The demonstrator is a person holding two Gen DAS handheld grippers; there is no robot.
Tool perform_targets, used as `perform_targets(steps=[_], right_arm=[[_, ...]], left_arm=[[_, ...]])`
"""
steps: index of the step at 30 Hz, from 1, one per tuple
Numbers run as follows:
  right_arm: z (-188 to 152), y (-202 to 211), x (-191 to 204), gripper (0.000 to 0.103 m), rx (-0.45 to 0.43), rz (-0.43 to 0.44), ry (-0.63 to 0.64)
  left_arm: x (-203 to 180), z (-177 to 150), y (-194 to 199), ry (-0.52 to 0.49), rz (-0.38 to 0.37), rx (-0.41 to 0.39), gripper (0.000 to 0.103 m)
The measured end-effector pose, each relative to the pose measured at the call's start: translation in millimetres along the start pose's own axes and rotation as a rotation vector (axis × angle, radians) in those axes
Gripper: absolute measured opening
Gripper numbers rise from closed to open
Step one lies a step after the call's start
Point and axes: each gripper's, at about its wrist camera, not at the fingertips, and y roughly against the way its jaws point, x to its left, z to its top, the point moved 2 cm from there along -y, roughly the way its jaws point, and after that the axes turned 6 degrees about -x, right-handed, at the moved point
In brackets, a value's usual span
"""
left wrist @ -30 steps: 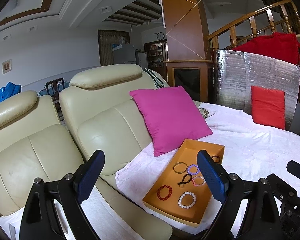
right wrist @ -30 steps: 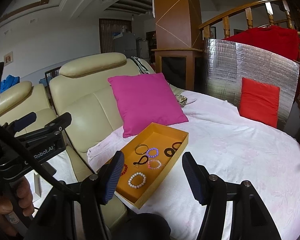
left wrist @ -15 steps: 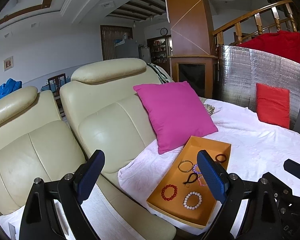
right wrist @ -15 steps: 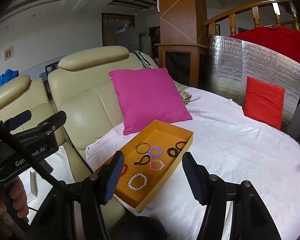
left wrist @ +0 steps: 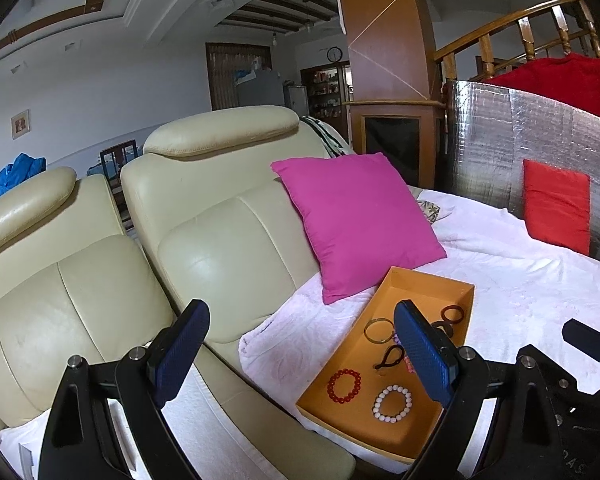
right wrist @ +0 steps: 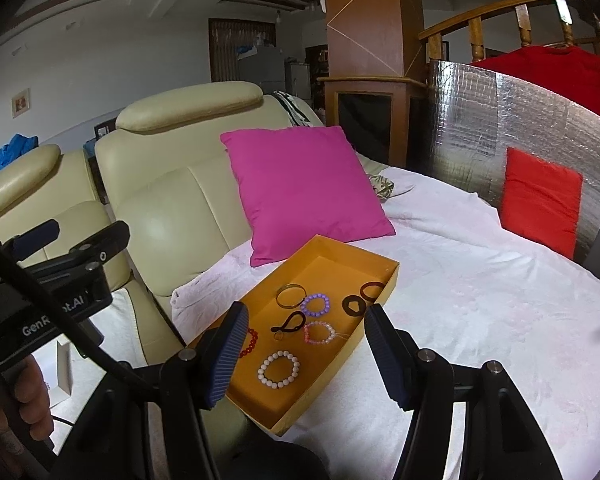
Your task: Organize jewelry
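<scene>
All the jewelry in view, several bracelets (right wrist: 280,369) and rings, lies loose in the orange tray (right wrist: 380,304) on the white cloth, which fits either gathered or awaiting sorting, while left tongs (left wrist: 300,354) and right tongs (right wrist: 304,354) hover wide and empty.

Left gripper (left wrist: 302,346) and right gripper (right wrist: 304,344) both spread wide, empty, apparently level side by side.

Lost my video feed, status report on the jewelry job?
Left gripper and right gripper open, empty. Bracelets loose in orange cardboard tray, untouched. Nothing blocking.
</scene>
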Motion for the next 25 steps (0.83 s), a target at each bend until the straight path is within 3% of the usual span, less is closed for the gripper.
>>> perform_targets(steps=[20, 23, 25], right_arm=[[-2.1, -14.6, -23.2, 0.065, 0.013, 0.023, -0.039], [-4.2, -13.2, -38.9, 0.064, 0.001, 0.018, -0.065], [-7.4, -9.0, -62.2, 0.064, -0.014, -0.015, -0.091]], left_arm=[[-23.4, 1.8, -10.3, -0.043, 0.021, 0.017, 0.093], [-45.0, 3.1, -10.9, -0.063, -0.017, 0.000, 0.093], [-71.2, 4.3, -15.1, -0.073, -0.091, 0.009, 0.093]])
